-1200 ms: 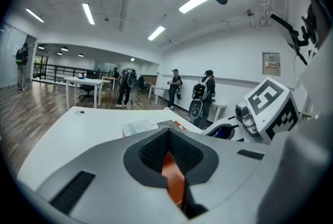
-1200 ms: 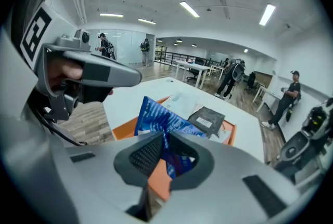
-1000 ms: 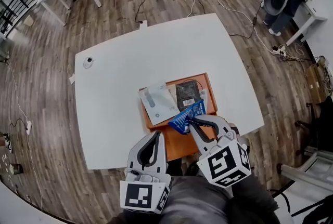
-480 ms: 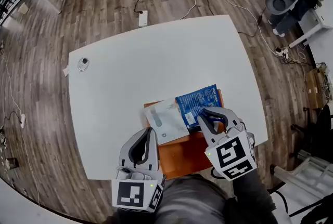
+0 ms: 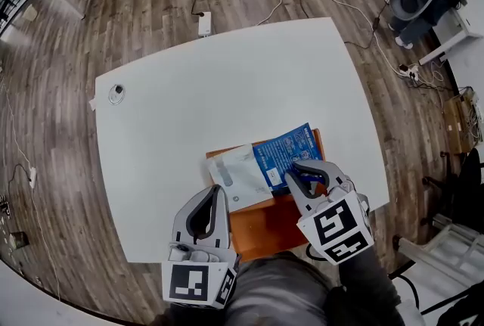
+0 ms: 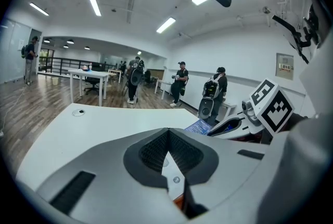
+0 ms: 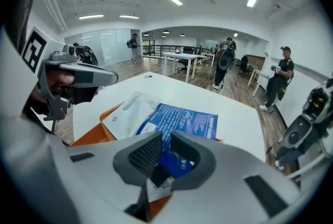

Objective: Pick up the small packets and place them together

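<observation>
Both jaws of the right gripper [image 7: 164,147] stand almost together, pinching the near edge of the blue packet [image 7: 182,121]. The rest of that packet lies flat beyond the tips. It looks like a thin, light, floppy sachet with a slick printed face, so a pinch at one edge will probably let it droop and swing. A hold a little way in from the rim should slip less than one at the very corner. The left gripper [image 5: 219,194] hangs just beside it, jaws closed on nothing, over the near end of the orange tray [image 5: 261,232].

Further out, the blue packet overlaps the right side of the white packet [image 5: 236,175], which looks equally flat and limp. Its free left edge seems the likeliest place to grip it. Both rest on the tray, touching.

The tray reaches the near edge of the table [image 5: 189,105]; whether it overhangs I cannot tell. The right-hand edge is also near, so there is little room that way. Ahead and to the left the tabletop runs wide, with only a small round thing [image 5: 116,94] well apart near the far left edge.
</observation>
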A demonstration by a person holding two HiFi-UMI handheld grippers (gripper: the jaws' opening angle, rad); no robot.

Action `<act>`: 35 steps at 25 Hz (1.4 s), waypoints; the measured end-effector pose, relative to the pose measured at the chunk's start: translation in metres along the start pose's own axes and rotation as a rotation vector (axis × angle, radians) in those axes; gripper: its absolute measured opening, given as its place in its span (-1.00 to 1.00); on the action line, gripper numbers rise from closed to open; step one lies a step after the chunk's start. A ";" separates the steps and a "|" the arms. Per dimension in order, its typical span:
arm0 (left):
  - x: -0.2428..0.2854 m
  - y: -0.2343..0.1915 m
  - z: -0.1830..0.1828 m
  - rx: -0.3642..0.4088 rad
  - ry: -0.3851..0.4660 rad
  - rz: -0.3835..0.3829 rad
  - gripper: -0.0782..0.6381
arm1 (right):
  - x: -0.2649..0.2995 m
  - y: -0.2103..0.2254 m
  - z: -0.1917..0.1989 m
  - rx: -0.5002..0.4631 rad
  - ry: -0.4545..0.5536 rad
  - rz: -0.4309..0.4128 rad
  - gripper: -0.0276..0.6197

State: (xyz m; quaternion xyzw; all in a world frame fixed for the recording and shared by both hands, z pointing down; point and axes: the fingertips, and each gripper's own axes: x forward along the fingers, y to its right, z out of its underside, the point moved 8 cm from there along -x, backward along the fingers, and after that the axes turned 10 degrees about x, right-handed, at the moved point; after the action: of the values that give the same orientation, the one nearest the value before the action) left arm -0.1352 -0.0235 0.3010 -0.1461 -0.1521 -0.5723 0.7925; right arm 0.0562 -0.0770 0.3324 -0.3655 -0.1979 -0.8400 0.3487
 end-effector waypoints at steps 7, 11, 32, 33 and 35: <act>-0.001 0.004 0.000 0.007 -0.001 0.019 -0.79 | -0.008 -0.002 0.003 0.072 0.032 -0.021 -0.75; 0.001 0.010 0.000 0.011 0.000 0.037 -0.79 | -0.009 0.000 0.007 0.113 0.041 -0.039 -0.69; 0.000 0.015 -0.004 0.026 0.004 0.049 -0.79 | -0.024 -0.003 0.008 0.120 0.101 -0.090 -0.21; 0.000 0.016 -0.004 0.026 0.005 0.051 -0.79 | -0.023 -0.004 0.009 0.083 0.080 -0.081 -0.19; 0.001 0.016 -0.003 0.025 0.004 0.054 -0.79 | -0.020 -0.008 0.013 0.014 0.032 -0.073 -0.19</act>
State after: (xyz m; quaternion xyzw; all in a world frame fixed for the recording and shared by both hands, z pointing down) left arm -0.1189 -0.0208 0.2975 -0.1389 -0.1536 -0.5488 0.8099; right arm 0.0663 -0.0552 0.3254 -0.3420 -0.2114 -0.8566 0.3233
